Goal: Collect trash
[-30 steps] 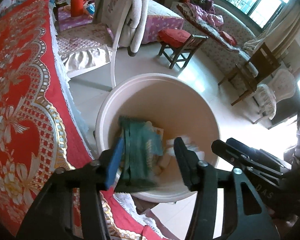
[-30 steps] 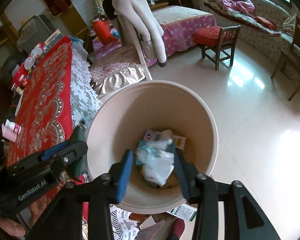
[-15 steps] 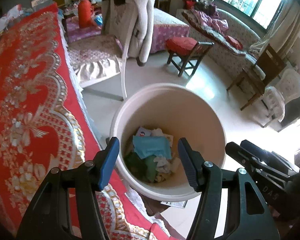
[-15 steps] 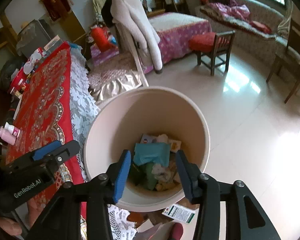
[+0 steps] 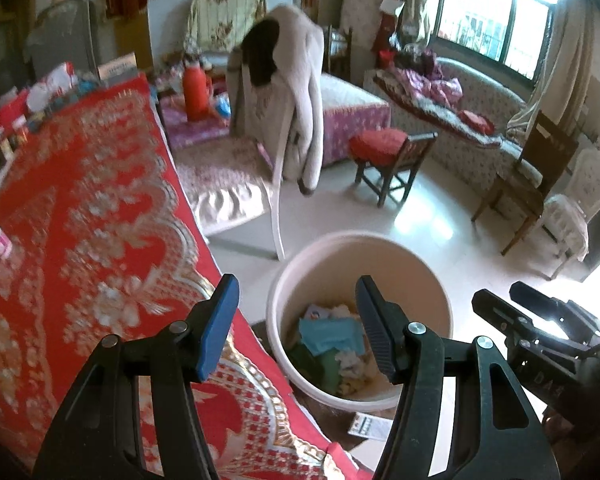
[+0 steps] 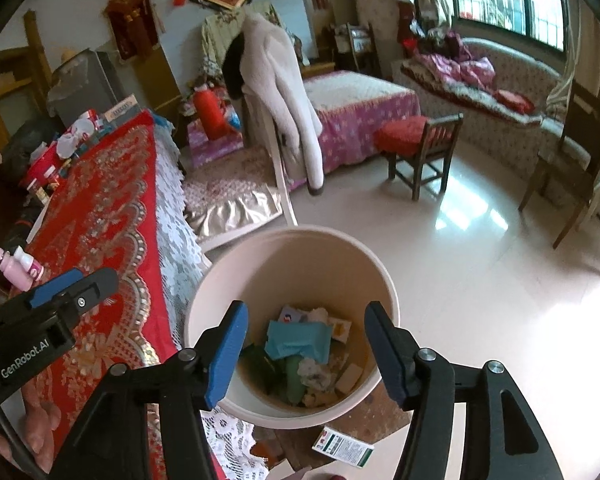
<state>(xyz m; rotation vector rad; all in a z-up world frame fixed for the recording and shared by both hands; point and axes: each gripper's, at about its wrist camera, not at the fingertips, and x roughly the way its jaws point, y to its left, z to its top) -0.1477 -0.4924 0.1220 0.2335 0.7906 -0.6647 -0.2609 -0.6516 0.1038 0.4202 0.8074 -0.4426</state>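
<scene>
A cream plastic bin (image 5: 428,280) (image 6: 300,264) stands on the floor beside the red-clothed table. Inside lie a teal wrapper (image 5: 332,334) (image 6: 300,338), green packets, crumpled paper and small cards. My left gripper (image 5: 296,320) is open and empty, above the table edge and the bin's left rim. My right gripper (image 6: 306,344) is open and empty, held over the bin's mouth. A small white and green box (image 6: 342,446) lies on the floor just outside the bin, also in the left wrist view (image 5: 368,426).
The table's red patterned cloth (image 5: 80,240) (image 6: 100,216) has a lace edge. A pink bottle (image 6: 18,268) lies on it, with clutter at its far end. A white chair with a draped coat (image 6: 276,92), a red-cushioned stool (image 6: 420,148), a bed and a sofa stand beyond on the tiled floor.
Both grippers let go of their trash, the left a green packet and the right a crumpled wrapper, and it now lies in the bin. Both have opened wider and risen away from the bin.
</scene>
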